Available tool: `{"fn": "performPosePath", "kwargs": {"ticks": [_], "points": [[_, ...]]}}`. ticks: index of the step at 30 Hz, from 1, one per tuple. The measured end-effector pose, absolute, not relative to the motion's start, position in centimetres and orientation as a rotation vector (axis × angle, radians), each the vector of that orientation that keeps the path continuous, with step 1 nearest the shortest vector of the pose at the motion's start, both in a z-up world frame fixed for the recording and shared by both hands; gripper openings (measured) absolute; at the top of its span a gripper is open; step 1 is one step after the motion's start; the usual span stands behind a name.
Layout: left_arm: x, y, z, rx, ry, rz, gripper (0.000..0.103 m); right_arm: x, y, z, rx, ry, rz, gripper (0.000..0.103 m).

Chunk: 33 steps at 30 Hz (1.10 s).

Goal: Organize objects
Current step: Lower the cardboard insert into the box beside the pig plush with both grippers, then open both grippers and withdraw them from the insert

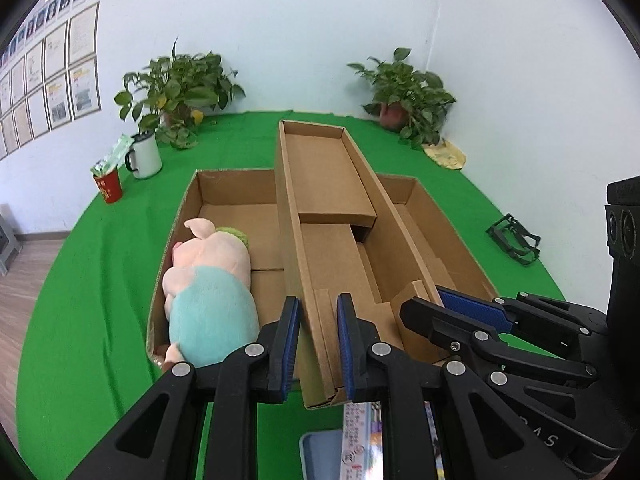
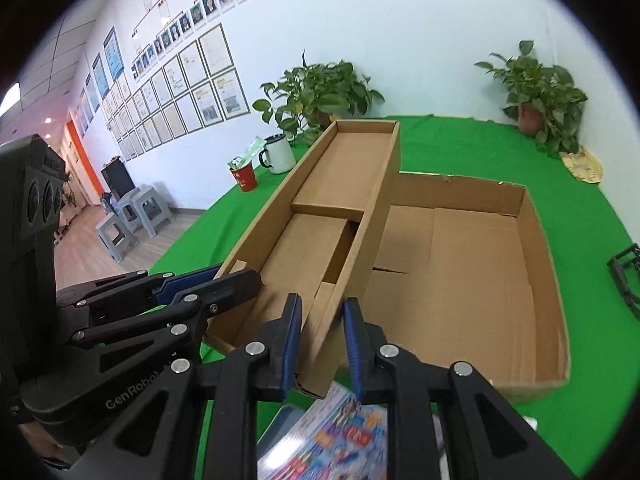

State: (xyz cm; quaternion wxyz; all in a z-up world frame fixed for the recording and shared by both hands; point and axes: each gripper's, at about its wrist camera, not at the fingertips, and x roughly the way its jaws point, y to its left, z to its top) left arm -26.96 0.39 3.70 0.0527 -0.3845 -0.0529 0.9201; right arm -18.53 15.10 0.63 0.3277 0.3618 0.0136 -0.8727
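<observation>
A long narrow cardboard tray [image 1: 324, 168] hangs tilted over a large open cardboard box [image 1: 236, 172], held at its near end by both grippers. My left gripper [image 1: 318, 320] is shut on the tray's left wall, and my right gripper [image 1: 424, 300] clamps the right wall. In the right wrist view the right gripper [image 2: 322, 312] pinches that wall of the tray [image 2: 344, 168], with the left gripper [image 2: 236, 272] on the other wall. The large box [image 2: 536, 232] lies below. A plush pig [image 1: 208, 280], pink in a teal shirt, lies in the box's left part.
Green cloth [image 1: 100, 280] covers the table. At the back stand two potted plants [image 1: 180, 88] [image 1: 408, 96], a white mug [image 1: 145, 156] and a red cup [image 1: 109, 186]. A black wire holder [image 1: 514, 240] lies right. A colourful booklet [image 2: 344, 436] lies under the grippers.
</observation>
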Motion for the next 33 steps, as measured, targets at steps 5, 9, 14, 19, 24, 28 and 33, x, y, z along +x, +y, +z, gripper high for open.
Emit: {"fn": "performPosePath", "kwargs": {"ticks": [5,9,14,19,24,28,33], "points": [[-31.2,-1.0,-0.1,-1.287,-0.179,2.793,0.015,-22.1,13.7,-2.0,1.028,0.020,-2.220,0.020],[-33.9,-2.3,-4.3,-1.407,-0.198,2.760,0.015,-23.8,12.7,-4.8,1.098,-0.001,-2.174,0.020],[-35.0,-3.4,-8.1,-1.475,-0.199,2.748,0.015,-24.6,11.7,-9.0,1.197,-0.023,-2.116,0.020],[-34.3,-3.7,-9.2,-1.469,-0.188,2.746,0.015,-24.2,12.0,-9.9,1.218,-0.043,-2.089,0.019],[-32.9,-3.8,-9.3,-1.471,-0.159,2.756,0.016,-23.5,11.8,-9.6,1.242,-0.016,-2.088,0.019],[-31.8,-3.7,-8.3,-1.463,-0.159,2.744,0.017,-23.2,11.7,-9.4,1.240,-0.008,-2.100,0.020],[-29.5,-3.7,-6.7,-1.414,-0.158,2.757,0.028,-23.6,11.6,-10.0,1.246,-0.048,-2.085,0.024]]}}
